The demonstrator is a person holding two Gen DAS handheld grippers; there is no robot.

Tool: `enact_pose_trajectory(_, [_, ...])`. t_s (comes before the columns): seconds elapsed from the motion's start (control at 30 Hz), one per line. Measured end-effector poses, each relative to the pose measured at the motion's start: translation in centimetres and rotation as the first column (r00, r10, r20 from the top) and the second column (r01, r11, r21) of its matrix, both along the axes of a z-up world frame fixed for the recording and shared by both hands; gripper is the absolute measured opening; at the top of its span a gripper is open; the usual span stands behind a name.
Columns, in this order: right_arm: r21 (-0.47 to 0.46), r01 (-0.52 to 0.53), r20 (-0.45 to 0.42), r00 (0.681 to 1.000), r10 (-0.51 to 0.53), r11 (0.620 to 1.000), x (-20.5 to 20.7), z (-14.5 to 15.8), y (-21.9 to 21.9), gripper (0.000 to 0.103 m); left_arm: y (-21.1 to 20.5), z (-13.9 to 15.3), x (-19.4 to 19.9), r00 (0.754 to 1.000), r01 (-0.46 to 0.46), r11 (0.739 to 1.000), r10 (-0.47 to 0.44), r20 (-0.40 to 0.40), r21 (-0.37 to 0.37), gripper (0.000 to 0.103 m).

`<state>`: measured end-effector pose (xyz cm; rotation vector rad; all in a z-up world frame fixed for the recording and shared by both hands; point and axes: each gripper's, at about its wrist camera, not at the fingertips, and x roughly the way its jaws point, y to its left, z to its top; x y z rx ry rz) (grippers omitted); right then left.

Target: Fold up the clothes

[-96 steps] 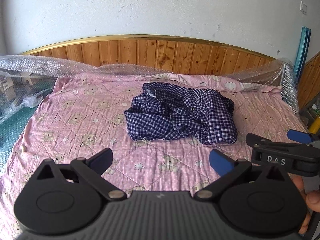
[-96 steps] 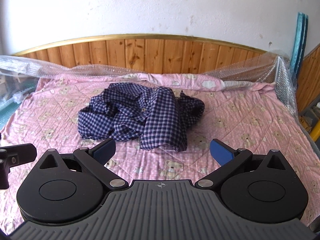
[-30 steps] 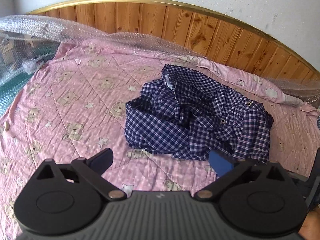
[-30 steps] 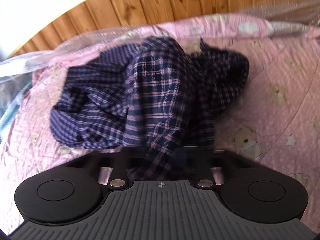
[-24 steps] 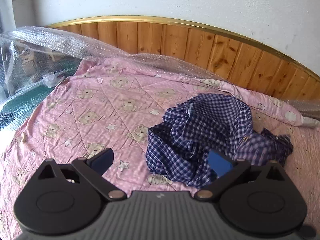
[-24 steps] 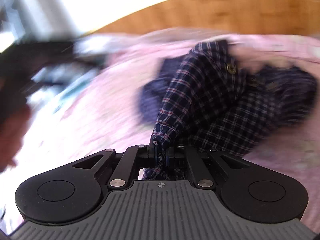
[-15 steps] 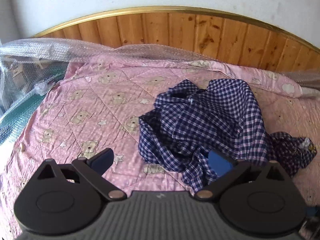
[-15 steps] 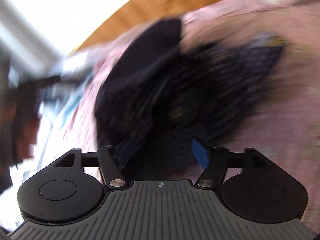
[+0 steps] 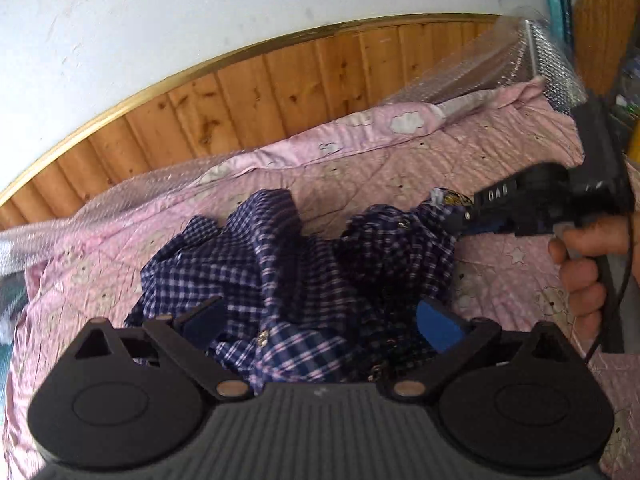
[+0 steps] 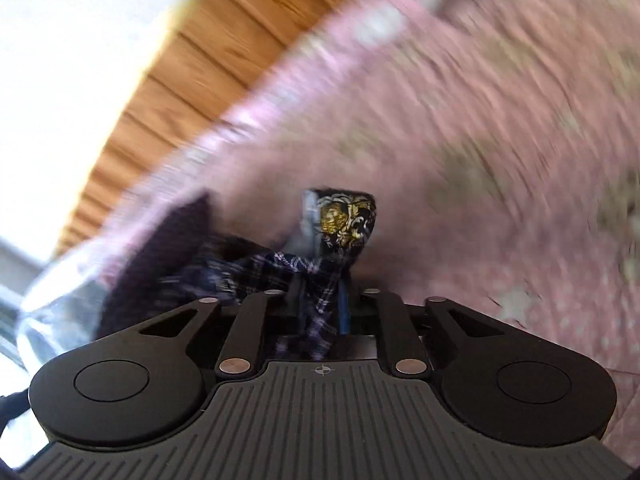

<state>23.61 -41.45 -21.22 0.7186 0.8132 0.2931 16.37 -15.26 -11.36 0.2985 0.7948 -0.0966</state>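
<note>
Your right claw [image 10: 320, 308] is clamped on a bunched edge of the navy plaid shirt [image 9: 288, 280], a gold-and-black label [image 10: 346, 216] standing just ahead of its fingertips. Your left claw [image 9: 320, 324] stays spread wide, its blue pads [image 9: 438, 326] hovering over the crumpled shirt directly ahead on the pink bedspread [image 9: 400, 160]. To its right, your right hand [image 9: 584, 276] grips the other tool. The right wrist view is motion-blurred.

Crumpled navy-and-pink checked shirt [image 9: 304, 276] heaped on the bed, one edge lifted.
</note>
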Motion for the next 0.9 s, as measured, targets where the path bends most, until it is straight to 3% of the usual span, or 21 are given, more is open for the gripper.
enact_pose_trajectory(0.2, [0.086,-0.031,0.106,0.994,0.021,0.996,-1.2,5.4,-0.9,0.007,-5.9,-2.6,1.2,0.987,0.154,0.988,-0.155,0.050,0.013,0.103])
enact_pose_trajectory(0.27, [0.117,-0.038,0.170,0.985,0.018,0.992,-2.4,7.5,-1.5,0.006,-7.9,-3.6,1.6,0.976,0.187,0.978,-0.196,0.094,0.095,0.103])
enact_pose_trajectory(0.3, [0.132,-0.043,0.201,0.979,0.015,0.990,-3.0,8.6,-1.8,0.006,-8.6,-4.0,1.9,0.973,0.185,0.972,-0.202,0.114,0.141,0.084])
enact_pose_trajectory(0.33, [0.147,-0.048,0.232,0.973,0.012,0.988,-3.6,9.7,-2.1,0.006,-9.1,-4.4,2.1,0.969,0.181,0.966,-0.207,0.133,0.185,0.037])
enact_pose_trajectory(0.37, [0.162,-0.053,0.263,0.965,0.009,0.985,-4.2,10.8,-2.3,0.000,-8.5,-3.8,2.6,0.974,0.174,0.974,-0.192,0.120,0.143,0.012])
enact_pose_trajectory(0.4, [0.176,-0.059,0.294,0.956,0.005,0.983,-4.7,11.9,-2.6,0.000,-7.5,-3.0,3.0,0.980,0.164,0.983,-0.172,0.101,0.083,0.004])
enact_pose_trajectory(0.47, [0.205,-0.072,0.354,0.935,-0.005,0.976,-5.9,14.0,-3.2,0.000,-5.0,-0.6,3.6,0.988,0.133,0.990,-0.129,0.088,-0.042,0.004])
enact_pose_trajectory(0.57, [0.216,-0.034,0.460,0.885,-0.071,0.976,-8.0,17.5,-4.8,0.015,1.7,7.1,1.9,0.980,0.107,0.966,-0.063,0.187,-0.234,0.003])
enact_pose_trajectory(0.6, [0.175,-0.008,0.471,0.879,-0.077,0.985,-8.4,18.1,-4.9,0.028,4.4,10.3,0.7,0.973,0.095,0.952,-0.027,0.228,-0.291,0.003])
enact_pose_trajectory(0.63, [0.127,0.016,0.476,0.876,-0.075,0.992,-8.6,18.4,-4.8,0.050,7.0,13.8,-0.9,0.960,0.084,0.942,0.011,0.279,-0.326,0.003])
enact_pose_trajectory(0.67, [0.080,0.040,0.480,0.874,-0.074,0.996,-8.8,18.7,-4.7,0.057,9.9,16.9,-3.1,0.941,0.079,0.928,0.051,0.335,-0.363,0.003])
enact_pose_trajectory(0.77, [-0.066,0.021,0.420,0.907,0.008,0.998,-8.6,17.4,-1.0,0.061,18.4,23.5,-9.9,0.863,0.033,0.900,0.194,0.466,-0.435,0.003])
enact_pose_trajectory(0.83, [-0.178,-0.031,0.377,0.921,0.098,0.984,-8.5,16.0,3.4,0.076,23.9,22.8,-12.5,0.869,-0.065,0.887,0.276,0.410,-0.457,0.003])
enact_pose_trajectory(0.9, [-0.279,-0.093,0.323,0.928,0.185,0.956,-8.2,14.3,8.0,0.080,29.0,20.6,-14.4,0.887,-0.160,0.855,0.344,0.309,-0.493,0.003])
